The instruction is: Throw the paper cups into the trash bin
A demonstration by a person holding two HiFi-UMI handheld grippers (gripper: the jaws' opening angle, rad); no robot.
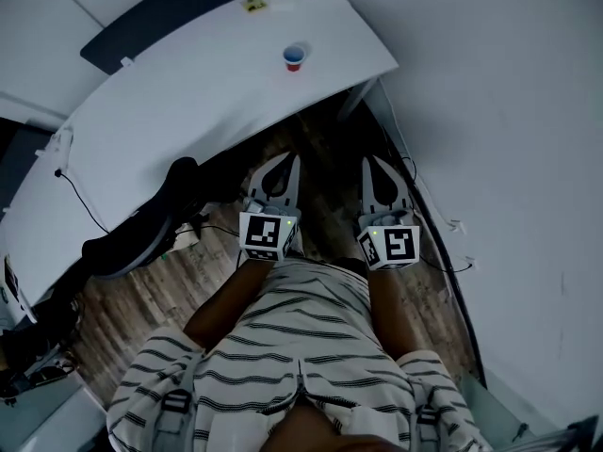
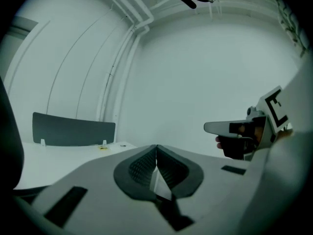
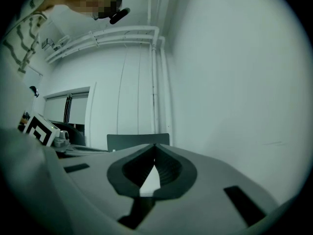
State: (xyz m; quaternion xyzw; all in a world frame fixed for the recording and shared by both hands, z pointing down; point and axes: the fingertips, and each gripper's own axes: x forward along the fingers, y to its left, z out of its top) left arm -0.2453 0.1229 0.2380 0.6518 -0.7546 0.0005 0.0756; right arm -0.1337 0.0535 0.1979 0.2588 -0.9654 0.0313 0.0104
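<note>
Here's the look from above: the person in the striped shirt (image 1: 301, 347) stands over the wood floor (image 1: 132, 299), in the gap between the white tabletop (image 1: 188, 92) and the pale wall (image 1: 499, 111), with both tools held out in front, side by side and a little apart. The left gripper (image 1: 290, 158) is pinched right down, its dark ribbed pads meeting at the tip, and its own view shows nothing caught between them. Same story on the right gripper (image 1: 368, 161): tips touching, pads together, nothing in its grasp. And the target? The paper cup (image 1: 294, 56) is well ahead of both grippers, standing upright on the tabletop near its far right corner, open mouth up, all on its own on the bare white surface. Past it, along the tabletop's back edge, runs a dark divider panel (image 1: 179, 12), with a small yellow sticker (image 1: 252, 4) just in front of it. Off to the left a black office chair (image 1: 141, 229) sits tucked against the tabletop's near edge, and a thin cable (image 1: 80, 201) trails across the surface beside it. From each gripper's own view the other one shows off to the side, level with it, marker cube facing out.
</note>
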